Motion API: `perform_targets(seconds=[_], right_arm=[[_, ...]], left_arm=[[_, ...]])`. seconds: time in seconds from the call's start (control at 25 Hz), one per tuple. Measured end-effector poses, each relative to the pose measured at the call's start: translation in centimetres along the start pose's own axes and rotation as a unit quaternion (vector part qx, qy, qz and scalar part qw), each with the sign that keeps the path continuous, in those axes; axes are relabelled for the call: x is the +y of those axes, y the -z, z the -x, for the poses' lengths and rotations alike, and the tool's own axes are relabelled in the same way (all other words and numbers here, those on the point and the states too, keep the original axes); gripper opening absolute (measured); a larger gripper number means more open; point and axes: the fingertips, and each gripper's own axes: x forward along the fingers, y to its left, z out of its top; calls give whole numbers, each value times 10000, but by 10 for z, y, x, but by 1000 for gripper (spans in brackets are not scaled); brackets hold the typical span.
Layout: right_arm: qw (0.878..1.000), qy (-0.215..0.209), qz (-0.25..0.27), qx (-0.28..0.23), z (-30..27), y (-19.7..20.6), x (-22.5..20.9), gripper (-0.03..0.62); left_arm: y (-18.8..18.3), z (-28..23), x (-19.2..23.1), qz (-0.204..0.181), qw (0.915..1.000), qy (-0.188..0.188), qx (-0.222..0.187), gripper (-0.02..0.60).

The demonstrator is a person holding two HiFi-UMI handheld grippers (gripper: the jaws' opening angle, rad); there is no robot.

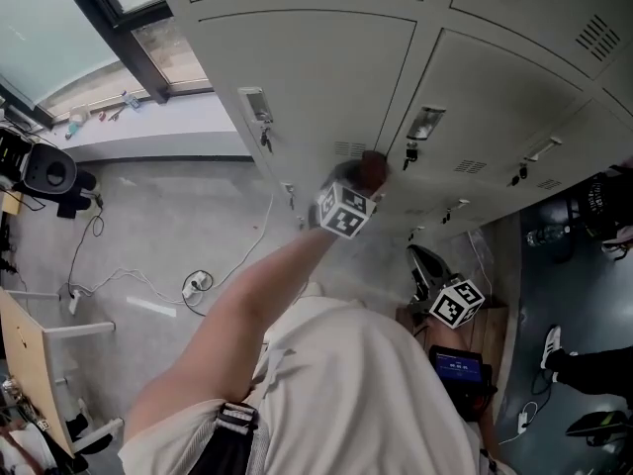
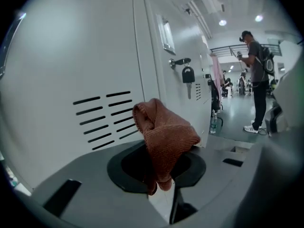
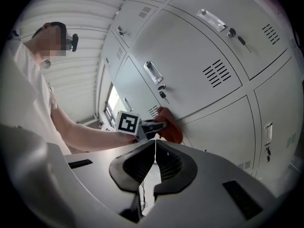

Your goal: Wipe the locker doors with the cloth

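Note:
My left gripper (image 1: 368, 178) is shut on a rust-red cloth (image 2: 164, 137), which bunches up out of its jaws. It holds the cloth against a pale grey locker door (image 2: 71, 70), just below that door's vent slots (image 2: 107, 118). In the head view the cloth (image 1: 372, 169) shows as a dark red lump by the vents. The right gripper view shows the cloth (image 3: 170, 125) pressed on the door beside the left gripper's marker cube (image 3: 128, 123). My right gripper (image 3: 154, 147) hangs low, away from the lockers, shut with nothing in it; its marker cube (image 1: 458, 303) sits at the lower right.
A key with a black fob (image 2: 188, 76) hangs in the neighbouring door's lock. Label holders (image 1: 256, 104) and handles stick out of the doors. A person (image 2: 256, 75) stands far down the aisle. Cables (image 1: 148, 280) lie on the floor at left, a tablet (image 1: 457, 367) at the lower right.

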Motion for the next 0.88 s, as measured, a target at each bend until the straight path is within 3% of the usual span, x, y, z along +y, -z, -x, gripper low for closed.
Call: perform_targets(seconds=[0.12, 0.32, 0.68, 0.76, 0.88], right_arm=[[9999, 46, 59, 70, -10, 2, 4, 20], [9998, -71, 122, 143, -44, 4, 19, 20], [9996, -33, 159, 247, -80, 26, 40, 20], [9995, 19, 188, 267, -83, 29, 46, 20], [9996, 126, 123, 230, -81, 35, 46, 20]], left_arm=[[25, 7, 20, -148, 9995, -260, 136, 83], [81, 37, 83, -77, 9962, -748, 437, 83], [132, 115, 197, 213, 9873, -1507, 446, 83], [130, 138, 221, 432, 9784, -2003, 284, 83], [119, 165, 247, 1036, 9561, -2741, -103, 83]])
